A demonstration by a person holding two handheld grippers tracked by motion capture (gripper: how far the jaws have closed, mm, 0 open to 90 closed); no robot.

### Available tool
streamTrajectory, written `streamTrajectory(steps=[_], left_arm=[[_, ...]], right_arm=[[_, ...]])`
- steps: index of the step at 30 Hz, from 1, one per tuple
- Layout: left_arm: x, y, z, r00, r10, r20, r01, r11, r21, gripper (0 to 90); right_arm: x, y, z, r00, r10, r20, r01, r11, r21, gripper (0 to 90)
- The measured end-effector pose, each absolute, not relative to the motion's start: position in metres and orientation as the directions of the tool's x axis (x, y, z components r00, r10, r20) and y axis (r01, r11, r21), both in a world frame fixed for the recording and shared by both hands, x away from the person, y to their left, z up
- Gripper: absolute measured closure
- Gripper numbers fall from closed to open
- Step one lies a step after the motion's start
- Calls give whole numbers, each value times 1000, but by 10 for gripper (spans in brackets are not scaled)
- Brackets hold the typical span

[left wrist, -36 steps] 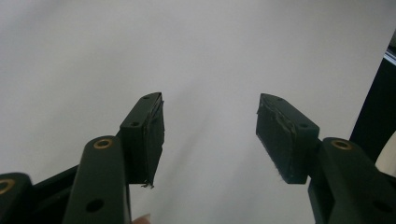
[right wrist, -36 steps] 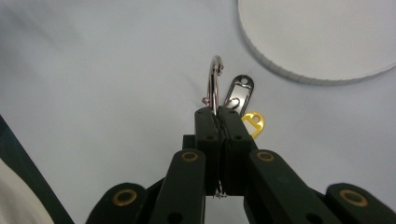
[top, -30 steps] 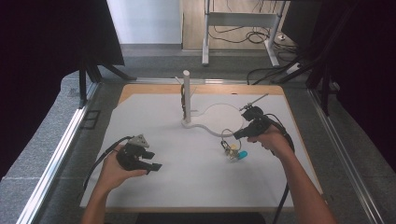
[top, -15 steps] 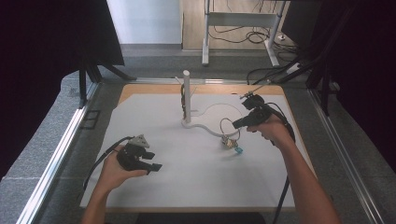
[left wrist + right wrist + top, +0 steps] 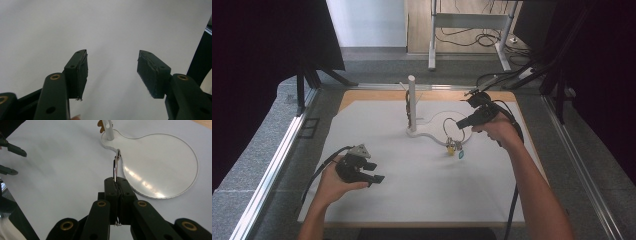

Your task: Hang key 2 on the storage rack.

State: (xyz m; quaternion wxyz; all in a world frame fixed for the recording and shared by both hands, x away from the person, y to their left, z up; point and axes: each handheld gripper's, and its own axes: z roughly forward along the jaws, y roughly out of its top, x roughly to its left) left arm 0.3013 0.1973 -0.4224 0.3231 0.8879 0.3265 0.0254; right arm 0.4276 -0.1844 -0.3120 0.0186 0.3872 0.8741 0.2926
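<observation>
My right gripper [image 5: 466, 122] is shut on a metal key ring [image 5: 450, 129], and a small bunch of keys [image 5: 452, 146] with a blue tag [image 5: 461, 154] dangles from it just above the white table. In the right gripper view the ring [image 5: 115, 168] sticks out of the closed jaws, in front of a white stand's round base [image 5: 160, 167] and its post [image 5: 109, 130]. The post [image 5: 412, 98] rises left of the ring. My left gripper [image 5: 377, 172] rests at the near left in a hand, open, with only bare table between its jaws [image 5: 112, 72].
The white table sheet [image 5: 402, 200] ends at a wooden strip along the back and metal rails [image 5: 277, 150] at both sides. A brown piece [image 5: 101, 126] hangs on the post. The left gripper's jaws [image 5: 21, 163] appear far left in the right gripper view.
My right gripper has risen and moved away from me with the key ring, carrying the keys and blue tag closer to the stand. The left hand has stayed in place.
</observation>
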Motion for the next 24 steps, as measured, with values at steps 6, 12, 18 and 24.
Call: streamTrajectory(steps=[6,12,18,24], left_arm=[[301,197,-423,784,598,-168,566,-577,589,425],[301,198,-422,782,600,-168,567,-574,591,425],[301,199,-421,787,595,-162,561,-581,589,426],[301,200,-421,789,593,-160,559,-585,588,425]], right_arm=[[432,-182,-303,-699,688,192,662,524,536,879],[437,-179,-292,-701,689,186,657,522,544,879],[443,-176,-284,-699,690,187,657,517,549,879],[449,-174,-279,-694,693,194,662,508,551,879]])
